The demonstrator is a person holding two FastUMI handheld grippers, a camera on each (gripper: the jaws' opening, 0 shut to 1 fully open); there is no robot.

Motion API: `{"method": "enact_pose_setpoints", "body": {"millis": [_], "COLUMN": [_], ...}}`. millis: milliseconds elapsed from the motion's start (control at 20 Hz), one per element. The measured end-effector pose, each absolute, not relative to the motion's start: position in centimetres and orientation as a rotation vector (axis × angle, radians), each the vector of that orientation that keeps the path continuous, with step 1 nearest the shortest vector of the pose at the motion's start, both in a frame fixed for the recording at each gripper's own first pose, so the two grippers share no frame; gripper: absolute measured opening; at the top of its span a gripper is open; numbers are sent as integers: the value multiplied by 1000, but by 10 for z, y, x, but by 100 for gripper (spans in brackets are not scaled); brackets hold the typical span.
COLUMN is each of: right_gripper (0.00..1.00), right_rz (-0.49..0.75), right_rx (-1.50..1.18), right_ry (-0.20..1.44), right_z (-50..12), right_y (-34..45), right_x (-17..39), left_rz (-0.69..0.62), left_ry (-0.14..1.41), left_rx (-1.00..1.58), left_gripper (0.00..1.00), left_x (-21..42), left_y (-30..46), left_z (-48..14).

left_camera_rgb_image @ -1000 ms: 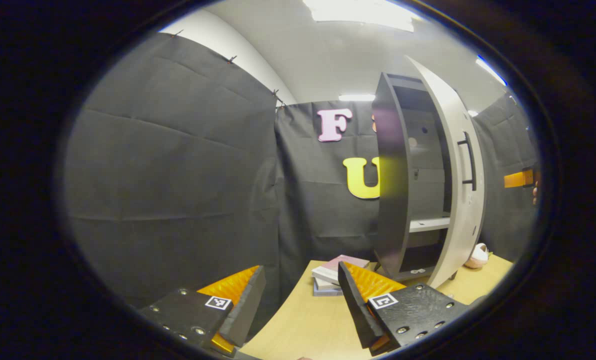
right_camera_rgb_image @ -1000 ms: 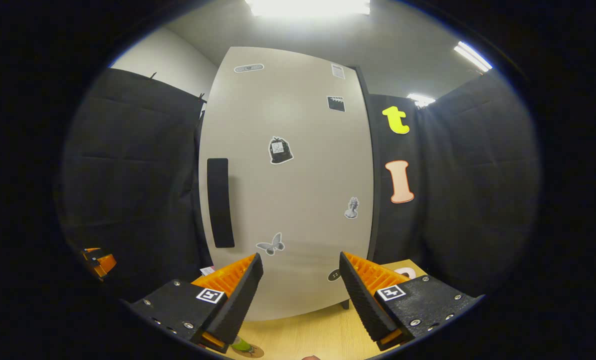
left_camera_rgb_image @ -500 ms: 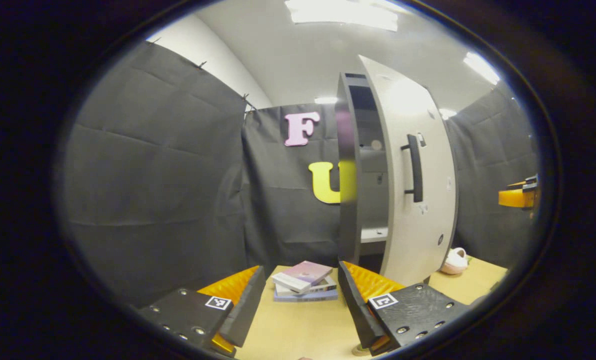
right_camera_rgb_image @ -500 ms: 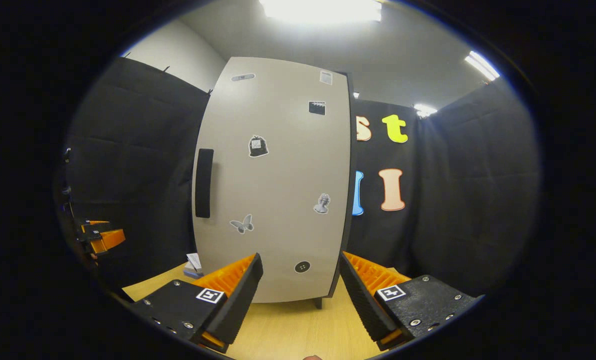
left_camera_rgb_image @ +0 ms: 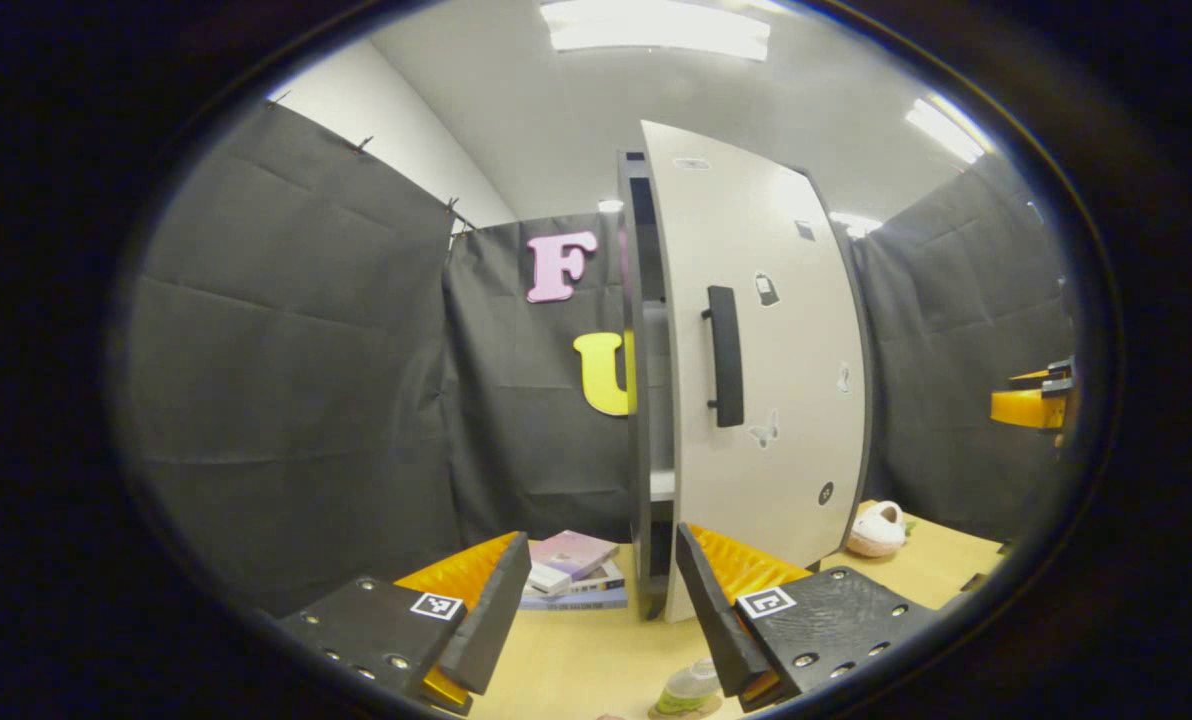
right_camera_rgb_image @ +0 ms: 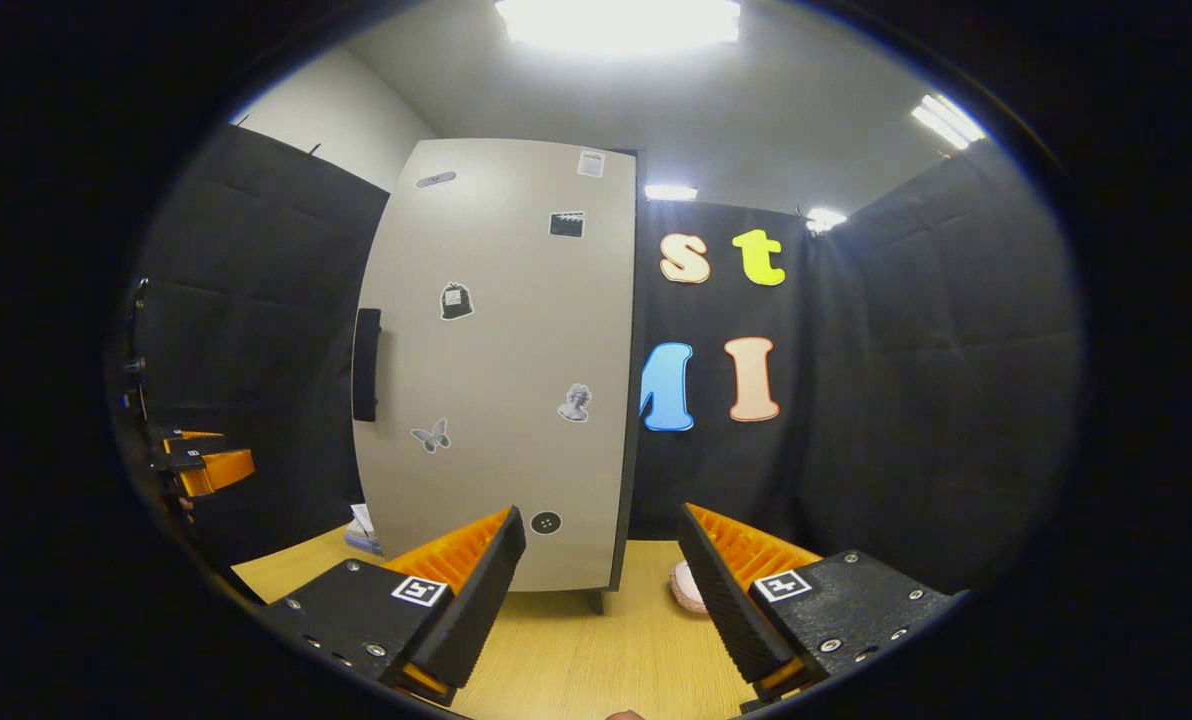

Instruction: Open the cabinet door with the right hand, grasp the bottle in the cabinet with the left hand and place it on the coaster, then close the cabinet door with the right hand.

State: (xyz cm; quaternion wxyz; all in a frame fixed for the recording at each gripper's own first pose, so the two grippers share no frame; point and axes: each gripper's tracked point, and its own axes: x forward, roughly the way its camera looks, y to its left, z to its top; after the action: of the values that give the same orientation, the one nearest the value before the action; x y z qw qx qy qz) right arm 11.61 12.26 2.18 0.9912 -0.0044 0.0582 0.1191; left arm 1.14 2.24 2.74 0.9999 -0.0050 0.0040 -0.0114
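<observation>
The cabinet door is tall and pale grey, with a long black handle and small stickers on it, and in the left gripper view it stands almost shut, with a thin dark gap left at its left edge. Near the bottom of that view, a bottle with a pale cap and a green band sits on a round brown coaster on the wooden table, and a stack of books lies to the left of the cabinet with a pink slipper to the right. The left gripper and the right gripper both have their fingers spread wide apart with nothing between them, and the right one is close in front of the door.
</observation>
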Motion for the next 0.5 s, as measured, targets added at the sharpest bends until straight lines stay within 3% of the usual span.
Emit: {"method": "enact_pose_setpoints", "body": {"millis": [200, 500], "right_gripper": [95, 95], "right_rz": [206, 167], "right_rx": [26, 84], "right_ry": [129, 147], "right_z": [15, 7], "right_y": [94, 63], "right_x": [119, 122], "left_rz": [-46, -70], "left_ry": [4, 8], "left_rx": [9, 14], "left_gripper": [80, 83], "left_x": [12, 12], "left_y": [-5, -35], "left_z": [33, 36]}}
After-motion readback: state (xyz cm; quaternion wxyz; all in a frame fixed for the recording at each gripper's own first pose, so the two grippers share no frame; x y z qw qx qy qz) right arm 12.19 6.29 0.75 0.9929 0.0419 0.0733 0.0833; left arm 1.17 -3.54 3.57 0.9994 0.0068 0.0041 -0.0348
